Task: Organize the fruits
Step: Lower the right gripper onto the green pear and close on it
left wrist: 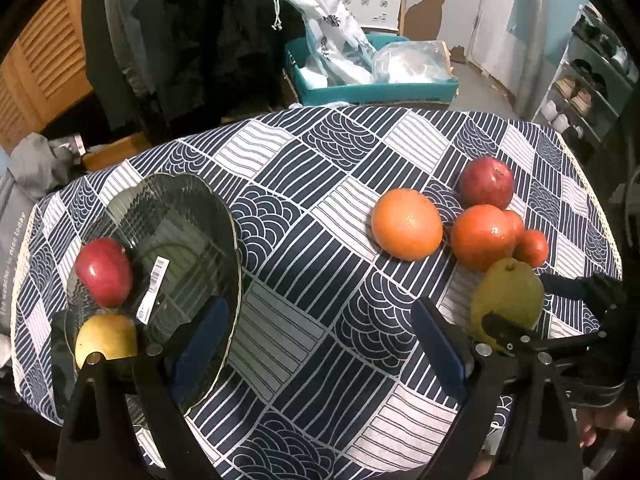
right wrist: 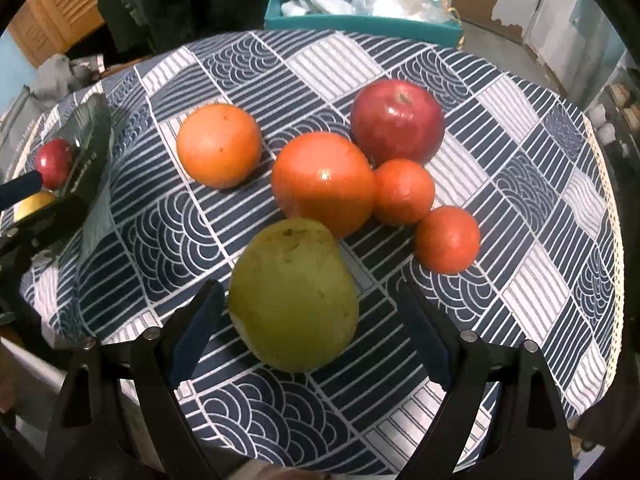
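A dark glass plate [left wrist: 188, 216] at the table's left holds a red apple [left wrist: 105, 272] and a yellow fruit [left wrist: 106, 338]. My left gripper [left wrist: 320, 344] is open and empty, its left finger over the plate's rim. On the right lie a green pear [right wrist: 294, 294], a pale orange [right wrist: 219, 145], a large orange [right wrist: 325, 183], two small oranges [right wrist: 404, 191] [right wrist: 447, 239] and a red apple [right wrist: 397, 121]. My right gripper [right wrist: 312, 324] is open with a finger either side of the pear, not closed on it. It also shows in the left wrist view [left wrist: 516, 336].
The round table has a navy and white patterned cloth [left wrist: 320, 184]. Behind it stand a teal box [left wrist: 372, 88] with bags, dark hanging clothes and a shoe rack [left wrist: 580, 92] at the right. The plate [right wrist: 86, 148] shows at the far left of the right wrist view.
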`<state>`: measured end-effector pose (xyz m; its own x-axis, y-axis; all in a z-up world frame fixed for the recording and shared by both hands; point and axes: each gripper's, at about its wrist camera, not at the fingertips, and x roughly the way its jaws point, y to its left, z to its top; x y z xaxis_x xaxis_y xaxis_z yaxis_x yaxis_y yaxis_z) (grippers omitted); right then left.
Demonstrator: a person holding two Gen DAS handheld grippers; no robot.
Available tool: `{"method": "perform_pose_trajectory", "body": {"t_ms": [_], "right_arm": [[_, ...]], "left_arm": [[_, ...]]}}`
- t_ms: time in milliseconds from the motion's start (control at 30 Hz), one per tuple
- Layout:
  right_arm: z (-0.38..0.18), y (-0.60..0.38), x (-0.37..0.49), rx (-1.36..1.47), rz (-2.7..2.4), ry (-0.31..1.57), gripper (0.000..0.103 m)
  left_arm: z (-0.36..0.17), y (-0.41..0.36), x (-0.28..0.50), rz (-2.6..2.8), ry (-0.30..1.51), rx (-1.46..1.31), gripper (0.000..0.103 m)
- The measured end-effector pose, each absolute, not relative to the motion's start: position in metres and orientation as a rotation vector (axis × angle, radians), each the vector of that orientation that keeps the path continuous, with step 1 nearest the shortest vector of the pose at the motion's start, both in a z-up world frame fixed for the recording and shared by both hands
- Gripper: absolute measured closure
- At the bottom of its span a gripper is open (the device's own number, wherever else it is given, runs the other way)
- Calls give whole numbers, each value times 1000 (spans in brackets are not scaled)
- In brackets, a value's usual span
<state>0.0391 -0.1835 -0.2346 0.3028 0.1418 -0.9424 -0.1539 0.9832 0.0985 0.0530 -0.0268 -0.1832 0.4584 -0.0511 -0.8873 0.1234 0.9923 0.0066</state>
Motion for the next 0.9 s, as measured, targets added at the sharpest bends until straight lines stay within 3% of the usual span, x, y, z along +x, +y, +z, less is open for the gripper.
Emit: {"method": "perform_pose_trajectory", "body": {"t_ms": [133,367,900], "right_arm": [[-241,-183,39,-5,203,1260,16],[-249,-181,40,38,254,1289,36],[-209,-196,37,23,193,1167,36]], "left_arm": [[-184,-30,55,-112,1093,79,10],[-187,-34,59,-123,1099,80,10],[-165,-42,75,-148,1051,16,10]]}}
